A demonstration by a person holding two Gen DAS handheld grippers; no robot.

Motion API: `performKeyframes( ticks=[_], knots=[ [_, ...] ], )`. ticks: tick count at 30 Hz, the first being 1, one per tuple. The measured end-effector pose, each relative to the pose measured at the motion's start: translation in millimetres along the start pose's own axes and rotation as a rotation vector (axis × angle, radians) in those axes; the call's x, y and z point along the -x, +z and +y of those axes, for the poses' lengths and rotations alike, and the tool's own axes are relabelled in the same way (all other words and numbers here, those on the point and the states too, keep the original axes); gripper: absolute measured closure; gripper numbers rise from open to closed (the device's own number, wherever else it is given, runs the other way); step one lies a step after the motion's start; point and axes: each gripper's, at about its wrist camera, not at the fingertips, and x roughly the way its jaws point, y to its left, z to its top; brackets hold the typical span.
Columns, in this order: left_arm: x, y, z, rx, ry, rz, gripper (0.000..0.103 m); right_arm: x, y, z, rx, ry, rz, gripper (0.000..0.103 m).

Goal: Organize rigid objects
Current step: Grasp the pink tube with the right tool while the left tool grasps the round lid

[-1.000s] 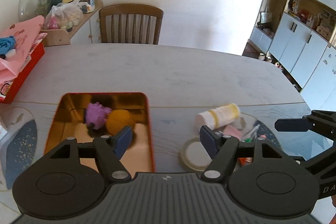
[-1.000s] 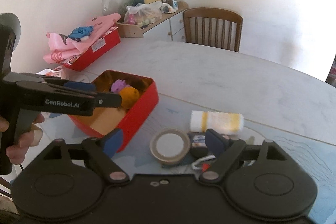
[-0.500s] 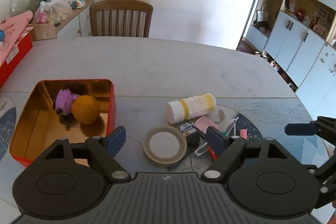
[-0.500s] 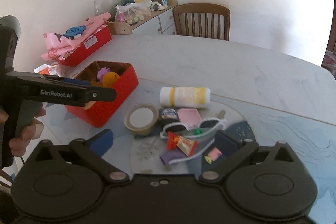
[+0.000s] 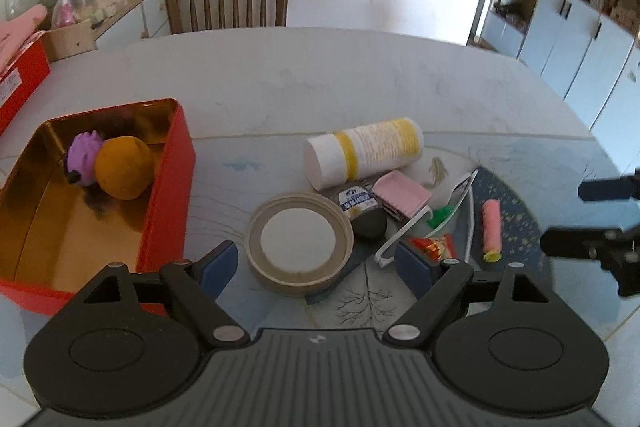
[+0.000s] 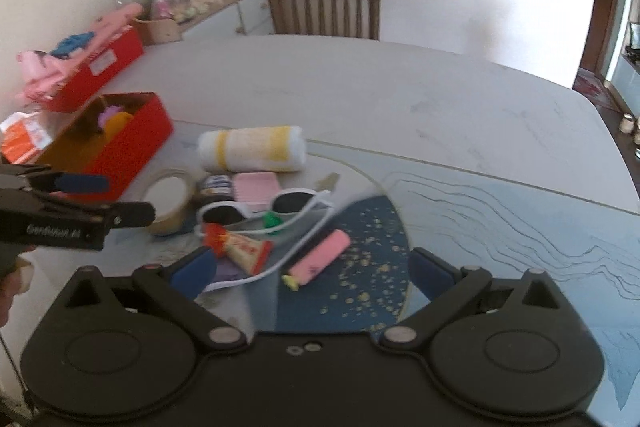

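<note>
Hovering above a cluttered bench [image 5: 360, 75], both tongs stand apart and hold nothing. The left tongs [image 5: 316, 265] have their blue pads on either side of a roll of tape [image 5: 300, 245] lying flat below them, without touching it. The right tongs [image 6: 312, 267] are wide too, though their jaws are just starting to draw in; under them lie a pink cylinder [image 6: 318, 259] and a red-and-white packet [image 6: 240, 245], neither of them pressed by the pads.

To the left sits a red tin [image 5: 172, 187] with a gold inside, open on top, and in its far corner are an orange ball [image 5: 124, 167] and a purple spiky toy [image 5: 82, 159], touching one another. Just right of the tin the loose things are heaped together: a white and yellow bottle [image 5: 368, 151] on its side, a pink case [image 5: 400, 193] leaning below it, a dark packet [image 5: 354, 201] beside the tape, white-framed sunglasses [image 6: 256, 205] with a small green piece [image 6: 274, 221] at their frame.

From the left view the right tongs show at the far right edge [image 5: 600, 219]; from the right view the left tongs [image 6: 104, 199] reach in from the left, with a person's hand [image 6: 10, 279] on the handle. A wooden chair [image 5: 228, 1] stands at the far side of the bench, and a second red box [image 6: 92, 71] with pink cloth sits back left.
</note>
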Motion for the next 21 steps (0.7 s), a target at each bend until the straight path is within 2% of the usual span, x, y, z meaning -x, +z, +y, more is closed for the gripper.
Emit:
performKeyframes(
  ticks=[4, 6, 11, 15, 19, 21],
  knots=[
    [-13.5, -0.2, 1.3, 0.009, 0.01, 0.016, 0.017, -17.7, 0.9, -1.3, 0.002, -0.028, 0.025, 0.009],
    [-20.7, 0.0, 3.1, 0.009, 0.021, 0.026, 0.017, -25.9, 1.7, -1.2, 0.005, -0.049, 0.033, 0.016],
    [-34.7, 0.5, 7.8, 0.025, 0.028, 0.047, 0.017, -44.5, 4.2, -4.2, -0.011, -0.052, 0.07, 0.028],
    [-42.2, 1.3, 10.1, 0.029, 0.031, 0.055, 0.017, -53.1, 5.0, -7.5, -0.025, -0.051, 0.097, 0.042],
    [-48.8, 2.9, 10.4, 0.029, 0.031, 0.058, 0.017, -57.8, 4.0, -6.0, -0.013, -0.047, 0.113, 0.048],
    [-51.9, 4.2, 10.1, 0.022, 0.036, 0.059, 0.017, -60.0, 2.9, -4.1, 0.01, -0.049, 0.118, 0.054]
  ],
)
